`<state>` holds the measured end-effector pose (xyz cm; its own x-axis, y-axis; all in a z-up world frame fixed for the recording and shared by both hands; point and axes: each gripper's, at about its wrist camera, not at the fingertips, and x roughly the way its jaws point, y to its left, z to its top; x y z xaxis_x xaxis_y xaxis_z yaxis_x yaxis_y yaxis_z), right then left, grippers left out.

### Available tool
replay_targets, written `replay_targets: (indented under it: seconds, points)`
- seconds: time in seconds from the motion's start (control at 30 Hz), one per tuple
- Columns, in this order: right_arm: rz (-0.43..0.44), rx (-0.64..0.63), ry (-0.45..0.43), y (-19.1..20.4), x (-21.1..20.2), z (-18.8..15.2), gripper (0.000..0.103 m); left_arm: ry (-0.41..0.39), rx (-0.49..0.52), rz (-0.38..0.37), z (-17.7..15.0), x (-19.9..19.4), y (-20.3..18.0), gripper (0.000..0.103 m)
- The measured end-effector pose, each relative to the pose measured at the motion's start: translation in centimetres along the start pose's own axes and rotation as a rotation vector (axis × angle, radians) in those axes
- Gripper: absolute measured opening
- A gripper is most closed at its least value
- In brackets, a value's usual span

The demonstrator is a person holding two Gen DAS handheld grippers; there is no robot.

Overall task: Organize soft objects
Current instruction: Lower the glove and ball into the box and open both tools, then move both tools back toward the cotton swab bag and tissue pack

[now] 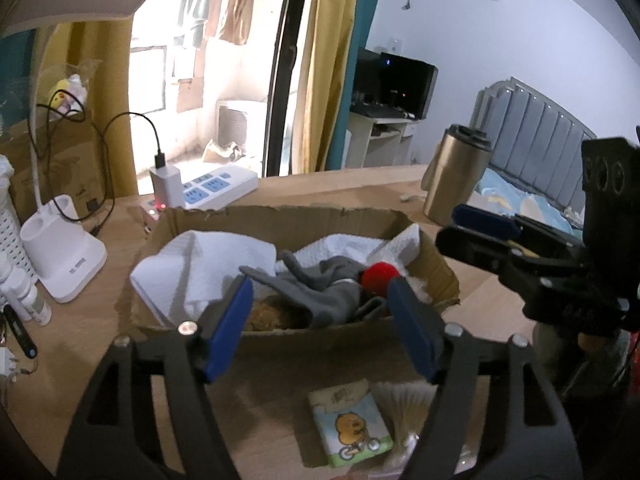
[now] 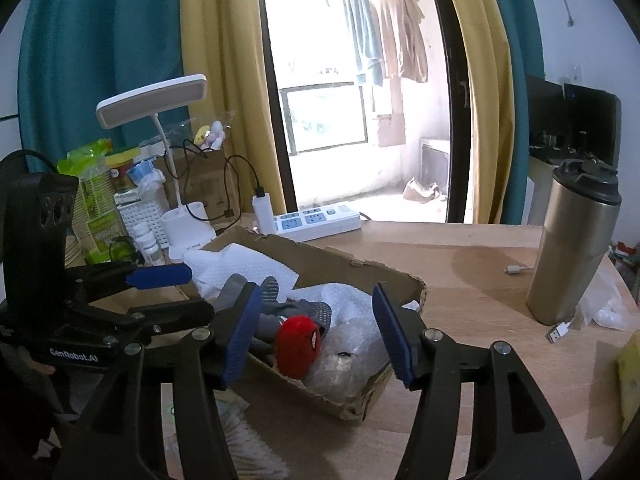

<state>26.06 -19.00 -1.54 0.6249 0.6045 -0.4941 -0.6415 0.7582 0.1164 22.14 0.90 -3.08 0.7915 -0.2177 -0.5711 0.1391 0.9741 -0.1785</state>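
The left claw (image 1: 320, 320) is held wide open with nothing between its blue pads (image 1: 228, 332), poised just before the near wall of the cardboard box (image 1: 352, 338). The right claw (image 2: 316, 336) is likewise spread wide and empty, hovering over the box's near corner, where the red plush ball (image 2: 299, 345) is framed between its pads without being touched. From the left wrist view, the right claw is seen side-on at the box's right end.

Inside the box, the soft things are gathered: a grey glove (image 1: 320, 284) is draped across the middle, the red ball is lodged beside it, white towelling (image 1: 200, 264) is folded against the left wall, bubble wrap (image 2: 352, 344) is bunched at the right, and something brown and fuzzy (image 1: 272, 314) is tucked beneath the glove. The box appears to be serving as the collecting bin.

On the counter (image 2: 460, 272), a tissue packet (image 1: 350, 424) is left outside, just before the box, and is probably the next soft thing to be collected. A steel flask (image 2: 572, 244), power strip (image 2: 316, 220) and desk lamp (image 2: 188, 220) are kept apart, being hard items.
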Motion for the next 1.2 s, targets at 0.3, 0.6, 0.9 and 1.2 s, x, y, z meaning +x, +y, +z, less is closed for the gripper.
replay_targets:
  seconds: [0.3,0.6,0.9,1.2]
  points:
    - [-0.002,-0.009,-0.006,1.0,-1.4,-0.2,0.061,-0.025,-0.006,0.017,-0.6,-2.1,0.2,0.074]
    - [-0.002,-0.013,0.002,2.1,-2.8,-1.0,0.062,-0.049,-0.005,0.027,-1.7,-4.5,0.2,0.078]
    - [0.007,-0.014,0.018,2.9,-3.8,-2.0,0.062,-0.046,-0.021,0.015,-3.3,-5.7,0.2,0.078]
    - [0.021,-0.015,0.050,3.7,-4.0,-3.3,0.062,-0.045,-0.012,0.025,-5.0,-6.7,-0.1,0.079]
